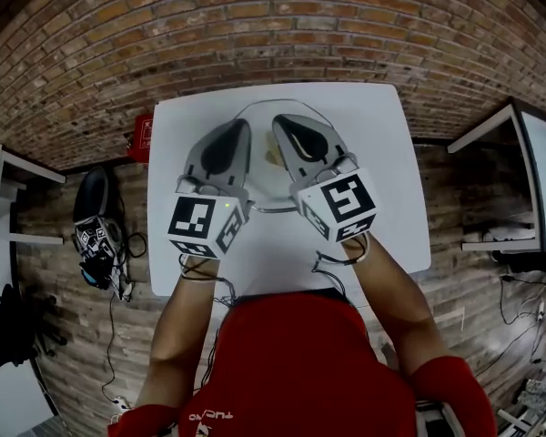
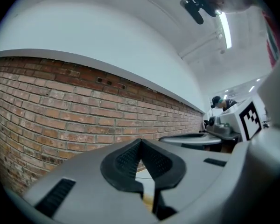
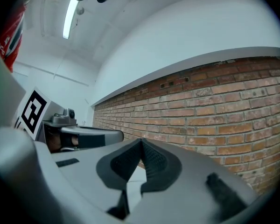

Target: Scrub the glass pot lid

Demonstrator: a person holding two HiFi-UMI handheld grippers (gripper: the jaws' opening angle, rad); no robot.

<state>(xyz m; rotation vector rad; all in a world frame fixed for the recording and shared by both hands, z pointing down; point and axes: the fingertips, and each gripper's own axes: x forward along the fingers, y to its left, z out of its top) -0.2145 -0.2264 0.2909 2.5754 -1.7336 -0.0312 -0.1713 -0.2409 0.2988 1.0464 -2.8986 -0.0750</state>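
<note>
Held low in front of the person, the left gripper (image 1: 240,126) and right gripper (image 1: 282,122) are pointing away side by side. Each has its jaws pressed fully together on nothing, probably a ready pose, since no scrubbing tool is in either. The glass pot lid (image 1: 264,185) is lying flat just beneath and between them, its rim showing beyond their tips. Whether they are touching it cannot be told. The white table (image 1: 382,235) is carrying it, and a brick wall (image 2: 60,111) is standing beyond.
</note>
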